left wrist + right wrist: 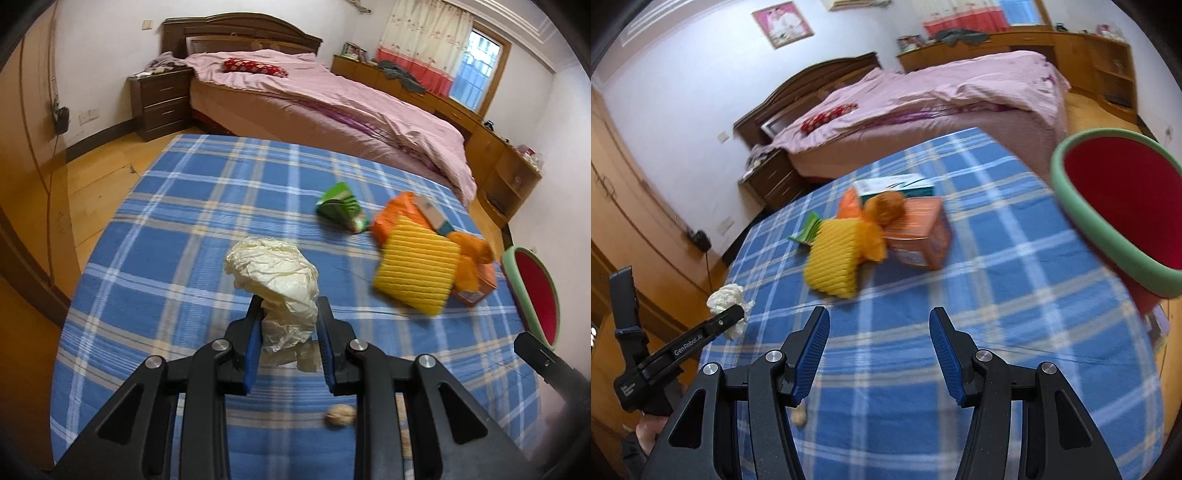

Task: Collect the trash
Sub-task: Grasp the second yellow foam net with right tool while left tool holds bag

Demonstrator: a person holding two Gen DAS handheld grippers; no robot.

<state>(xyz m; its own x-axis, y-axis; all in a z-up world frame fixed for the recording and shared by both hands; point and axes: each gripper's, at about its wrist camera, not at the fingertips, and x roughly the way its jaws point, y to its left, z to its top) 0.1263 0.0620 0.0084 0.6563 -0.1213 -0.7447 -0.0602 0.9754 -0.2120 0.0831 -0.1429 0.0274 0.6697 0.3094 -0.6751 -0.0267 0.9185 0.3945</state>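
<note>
My left gripper [289, 314] is shut on a crumpled cream paper wad [275, 280], held above the blue plaid cloth [177, 229]. It also shows at the left of the right wrist view [733, 314] with the wad [726, 297]. My right gripper [879, 321] is open and empty above the cloth. Ahead lie a yellow ribbed pad [834, 258], orange wrappers [879, 210], an orange box [923, 236], a teal box [897, 184] and a green packet [341, 203]. A walnut [340, 416] lies under the left gripper. A red bin with a green rim [1115, 206] is at the right.
A pink-covered bed [332, 96] stands behind the clothed surface, with a dark nightstand [162, 99] at its left. Wooden cabinets [506, 166] line the right wall. Wooden floor [96, 177] lies to the left.
</note>
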